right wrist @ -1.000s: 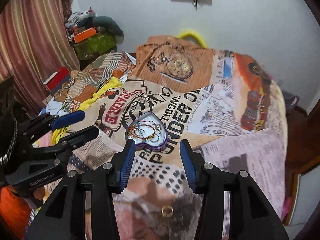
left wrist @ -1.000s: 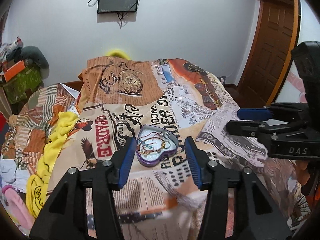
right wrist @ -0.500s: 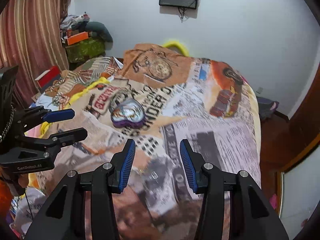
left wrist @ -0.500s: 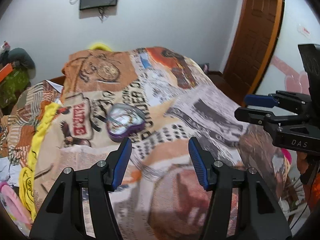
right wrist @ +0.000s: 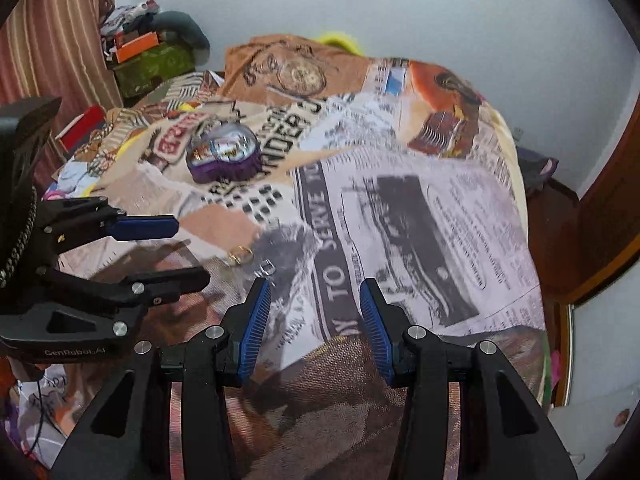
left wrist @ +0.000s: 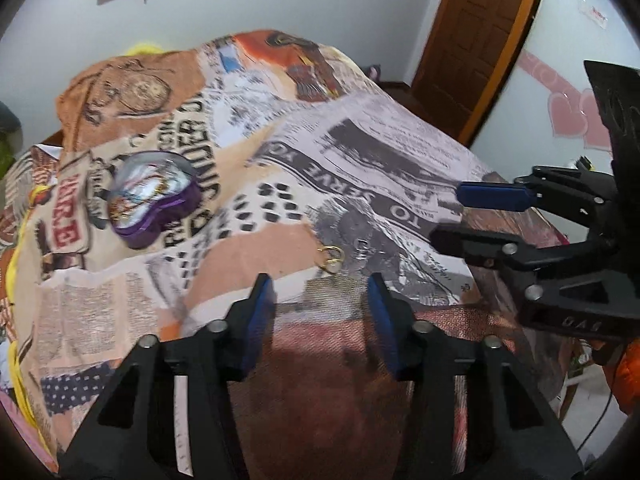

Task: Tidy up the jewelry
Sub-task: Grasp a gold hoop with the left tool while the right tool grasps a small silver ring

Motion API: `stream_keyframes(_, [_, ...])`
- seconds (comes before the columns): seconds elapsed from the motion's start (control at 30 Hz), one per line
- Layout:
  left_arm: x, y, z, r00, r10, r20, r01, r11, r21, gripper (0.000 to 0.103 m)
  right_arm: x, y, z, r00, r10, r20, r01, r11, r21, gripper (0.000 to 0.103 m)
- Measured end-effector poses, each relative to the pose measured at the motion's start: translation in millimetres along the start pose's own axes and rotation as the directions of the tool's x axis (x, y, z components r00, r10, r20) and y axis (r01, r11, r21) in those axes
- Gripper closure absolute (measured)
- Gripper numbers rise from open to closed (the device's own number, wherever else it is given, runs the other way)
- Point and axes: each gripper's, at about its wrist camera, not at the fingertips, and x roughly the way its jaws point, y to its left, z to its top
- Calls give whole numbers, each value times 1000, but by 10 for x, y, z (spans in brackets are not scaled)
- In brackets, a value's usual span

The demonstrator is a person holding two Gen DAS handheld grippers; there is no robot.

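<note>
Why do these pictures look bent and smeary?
Left wrist view: fisheye lens bows the door and darkens corners; bedspread print smeared by motion. Right wrist view: same curved edges, blur on the purple heart tin; tongs stay sharp.

wrist views face forward – low, sharing bedspread [left wrist: 360,152]

Shiny gold metal ring [left wrist: 330,259], woven cloth bedspread [left wrist: 360,160]
</note>
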Motion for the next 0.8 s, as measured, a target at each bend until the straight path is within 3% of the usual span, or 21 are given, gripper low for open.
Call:
stream_keyframes(0.1, [107, -45, 23, 1000, -7, -22, 7, 1000, 20, 72, 70, -17, -35, 1000, 12, -11, -12, 1000, -2, 60])
stream_keyframes(0.27, [209, -36, 56, 1000, -7, -21, 7, 1000, 8, 76, 139, 7, -54, 1000, 27, -10, -27, 999, -20, 60])
stream_keyframes(0.37, [248, 7, 63, 1000, -11, -14, 11, 1000, -12, 88, 161, 19, -47, 999, 44, -7, -45, 999, -30, 60])
stream_keyframes(0.47, [244, 44, 53, 1000, -19, -1, 19, 999, -29, 91, 194, 36, -17, 997, 76, -9, -77, 997, -31, 60])
stream_keyframes(0.57, [211, 64, 40, 1000, 17, 14, -16, 999, -28, 96, 253, 73, 14, 994, 112, -17, -113, 993, -34, 61])
stream_keyframes(0.8, [100, 189, -34, 999, 28, 31, -27, 998, -58, 96, 439, 212, 73, 994, 101, -39, -103, 992, -69, 78])
